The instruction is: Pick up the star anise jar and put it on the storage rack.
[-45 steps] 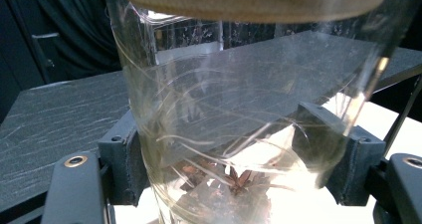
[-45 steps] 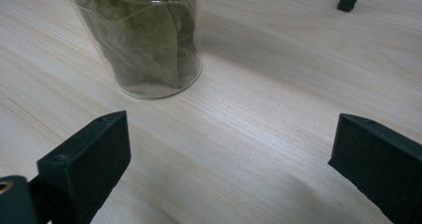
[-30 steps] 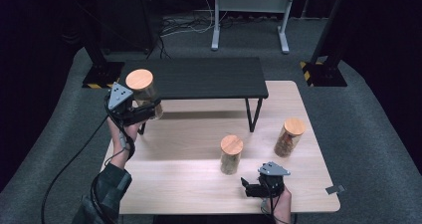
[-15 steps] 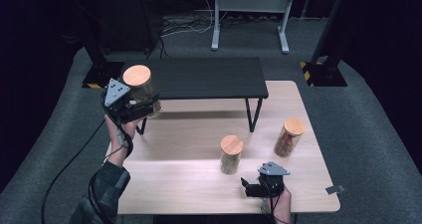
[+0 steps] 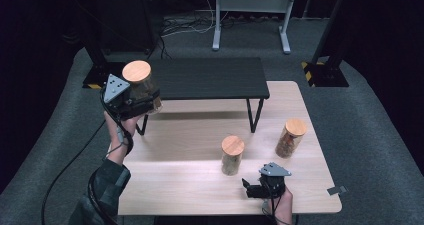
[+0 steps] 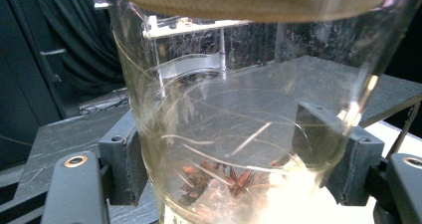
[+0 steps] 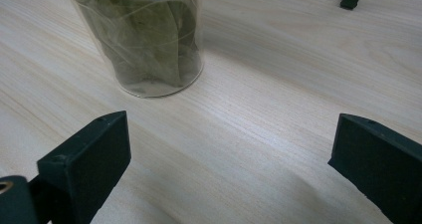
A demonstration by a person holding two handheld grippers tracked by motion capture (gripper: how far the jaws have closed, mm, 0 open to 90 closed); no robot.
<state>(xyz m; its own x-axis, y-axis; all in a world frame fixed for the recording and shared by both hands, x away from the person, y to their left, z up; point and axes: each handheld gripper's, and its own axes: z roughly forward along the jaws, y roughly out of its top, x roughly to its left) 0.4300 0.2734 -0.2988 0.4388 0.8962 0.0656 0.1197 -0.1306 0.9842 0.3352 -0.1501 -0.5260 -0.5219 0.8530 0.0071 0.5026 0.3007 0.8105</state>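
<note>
While carrying the star-anise jar (image 5: 136,71), pauses at the left end of the black shelf (image 5: 210,77), clear of the counter (image 5: 190,185) and about level with the shelf top. Held by the left gripper (image 5: 135,102): jaws drawn in, pads pressed on the glass at either side, low on the jar's body. Reads as the carry step of placing that jar on the shelf, not yet set down.

Next, probably calls for moving inward over the shelf's left end, keeping the jar upright, lowering until the base sits flat, and only then letting go. Worth minding the shelf edge, close beside the jar's base.

In front of the shelf, near its right legs: a leaf-filled jar (image 5: 232,155) and another jar with a wooden lid (image 5: 290,137), both standing on the counter. Farther in front of the shelf, at the counter's near edge, the right gripper (image 7: 226,164): jaws spread wide, nothing between them, pointed toward the leaf-filled jar.

Hard to judge from above whether the jar's base clears the shelf top. In the left gripper view, lid cut off at the top, contents blurred by glare and scratches. Brownish contents of the right-hand jar too small to name.
</note>
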